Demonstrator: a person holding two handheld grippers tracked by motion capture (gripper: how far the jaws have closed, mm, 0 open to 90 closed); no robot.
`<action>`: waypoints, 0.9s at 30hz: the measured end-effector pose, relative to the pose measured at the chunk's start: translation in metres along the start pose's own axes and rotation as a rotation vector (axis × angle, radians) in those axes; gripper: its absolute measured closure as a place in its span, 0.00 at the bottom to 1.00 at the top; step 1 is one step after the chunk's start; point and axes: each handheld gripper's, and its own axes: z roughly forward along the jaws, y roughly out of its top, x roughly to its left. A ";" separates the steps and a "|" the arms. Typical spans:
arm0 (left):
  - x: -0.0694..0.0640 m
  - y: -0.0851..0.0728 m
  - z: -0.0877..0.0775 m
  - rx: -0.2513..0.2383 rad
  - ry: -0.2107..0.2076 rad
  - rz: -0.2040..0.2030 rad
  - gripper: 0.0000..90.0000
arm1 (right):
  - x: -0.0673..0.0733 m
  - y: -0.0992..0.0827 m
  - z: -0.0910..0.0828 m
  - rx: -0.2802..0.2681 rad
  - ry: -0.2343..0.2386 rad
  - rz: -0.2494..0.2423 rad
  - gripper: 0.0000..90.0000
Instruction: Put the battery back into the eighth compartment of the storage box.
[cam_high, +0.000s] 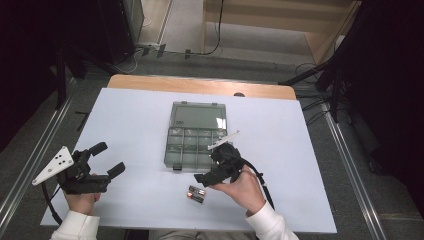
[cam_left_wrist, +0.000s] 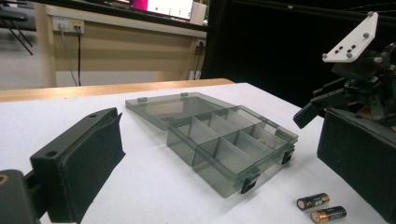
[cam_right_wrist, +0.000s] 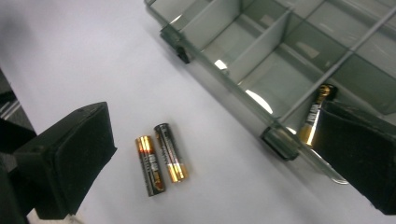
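Hovering right tool (cam_high: 212, 165) above batteries (cam_high: 196, 194).

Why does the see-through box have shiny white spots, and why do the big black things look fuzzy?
In the right gripper view, room light bounces off the box's clear walls, making white glare; the right claw's pads sit too near the lens, so they blur, while the two batteries stay sharp. In the left gripper view, that claw's pad blurs likewise.

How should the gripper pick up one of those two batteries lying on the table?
Grip the right battery across its middle, coming straight down with the open right gripper. It lies flat, and its outer side is free. The left battery lies right beside it, leaving little room for a jaw, so nudging it is likely.
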 end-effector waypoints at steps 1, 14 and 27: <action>0.000 0.000 0.000 -0.001 0.001 -0.002 0.00 | 0.002 0.000 0.000 0.005 -0.002 -0.009 0.00; 0.000 0.000 0.000 0.003 -0.006 -0.001 0.00 | 0.018 0.006 0.012 0.086 -0.018 -0.114 0.00; 0.001 0.000 0.001 0.008 -0.015 -0.007 0.00 | 0.023 0.015 0.032 0.181 -0.059 -0.210 0.03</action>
